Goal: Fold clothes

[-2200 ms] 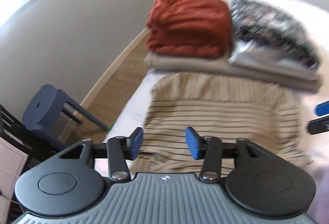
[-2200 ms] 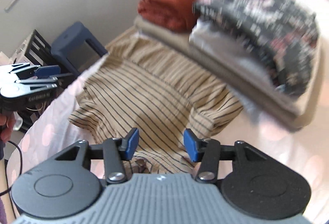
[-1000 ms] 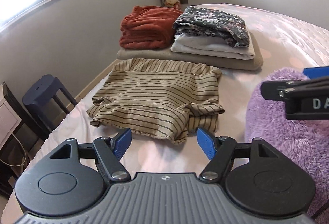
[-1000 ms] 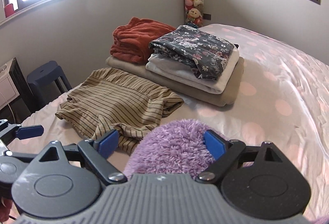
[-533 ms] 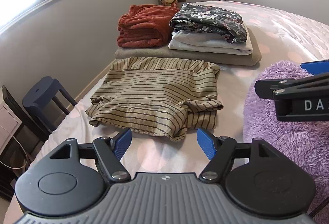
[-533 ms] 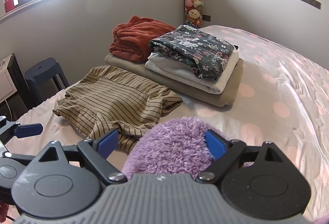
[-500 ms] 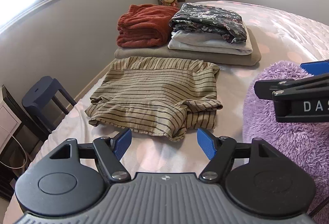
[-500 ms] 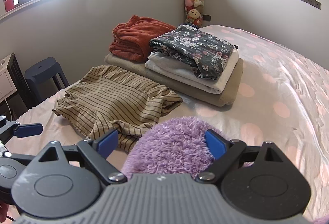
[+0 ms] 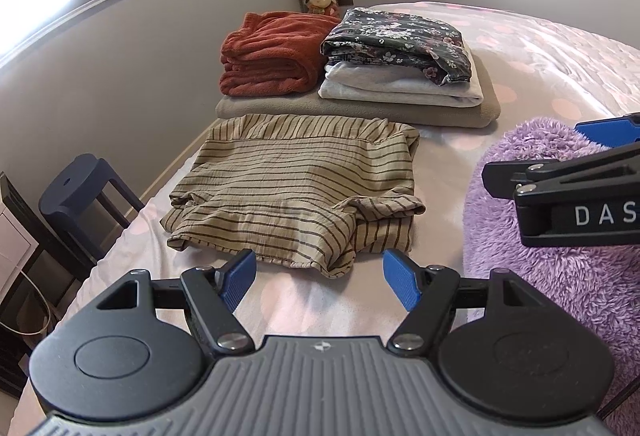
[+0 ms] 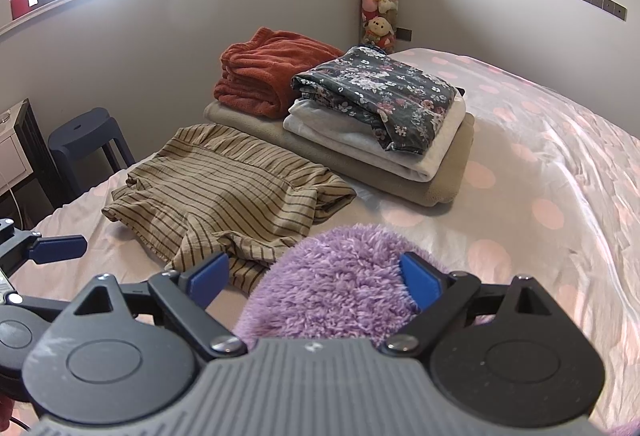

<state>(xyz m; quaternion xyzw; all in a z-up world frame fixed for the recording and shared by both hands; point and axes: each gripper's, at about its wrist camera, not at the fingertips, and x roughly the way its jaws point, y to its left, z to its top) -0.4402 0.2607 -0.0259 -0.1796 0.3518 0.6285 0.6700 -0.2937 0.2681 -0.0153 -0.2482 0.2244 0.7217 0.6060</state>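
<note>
A beige striped shirt (image 9: 292, 188) (image 10: 224, 196) lies folded on the bed, its near edge rumpled. My left gripper (image 9: 319, 278) hovers open just short of that edge, holding nothing. My right gripper (image 10: 316, 276) is open wide above a fluffy purple garment (image 10: 336, 284) (image 9: 560, 268), whose pile rises between the blue pads without being pinched. In the left wrist view the right gripper (image 9: 568, 176) shows at the right edge over the purple garment.
Behind the shirt a beige blanket (image 9: 352, 112) carries a folded rust-red fleece (image 9: 268, 56) and a floral piece on white cloth (image 9: 400, 48). A dark blue stool (image 9: 80, 188) and black shelving stand left of the bed. The pink-dotted sheet (image 10: 540, 176) spreads right.
Both grippers drew back from the striped shirt and opened wider. The purple garment came into view beneath the right gripper. Over the last half second, hardly anything moved.
</note>
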